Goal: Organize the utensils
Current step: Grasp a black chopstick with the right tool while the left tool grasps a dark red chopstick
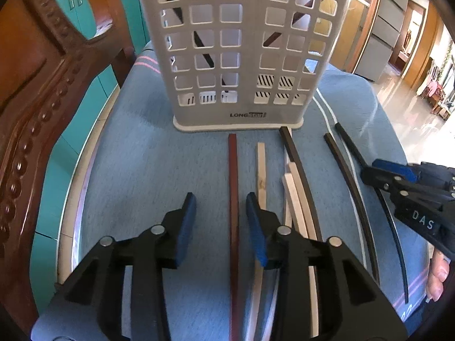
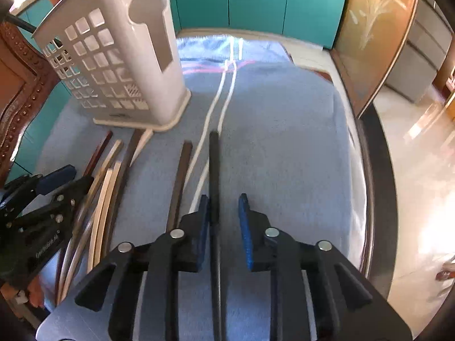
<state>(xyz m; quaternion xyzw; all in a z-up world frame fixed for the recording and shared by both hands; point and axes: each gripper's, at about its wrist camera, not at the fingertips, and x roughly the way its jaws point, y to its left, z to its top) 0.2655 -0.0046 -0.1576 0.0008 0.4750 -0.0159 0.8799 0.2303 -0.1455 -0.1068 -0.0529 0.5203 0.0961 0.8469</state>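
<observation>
A white slotted utensil holder [image 1: 247, 113] [image 2: 159, 56] stands upright on the blue cloth, with a dark stick [image 1: 199, 39] in its left compartment and a reddish one [image 1: 273, 38] in its right. Loose chopsticks lie in front of it. My left gripper [image 1: 220, 197] [image 2: 65, 176] is open, and a red-brown chopstick [image 1: 232, 170] lies between its jaws, touching neither pad. Pale wooden chopsticks [image 1: 293, 187] and a dark brown one [image 1: 295, 156] lie just to its right. My right gripper [image 2: 223, 197] [image 1: 369, 172] is open astride a black chopstick [image 2: 213, 164] that runs close along the left pad.
Left of the table stands a carved wooden chair [image 1: 34, 85]. Teal cabinets [image 2: 256, 0] stand behind the table. The blue cloth [image 2: 284, 142] has two white stripes and ends at the table's rounded right edge [image 2: 372, 199]. Another dark chopstick [image 2: 182, 170] lies beside the right gripper. A person's fingers [image 1: 438, 278] show.
</observation>
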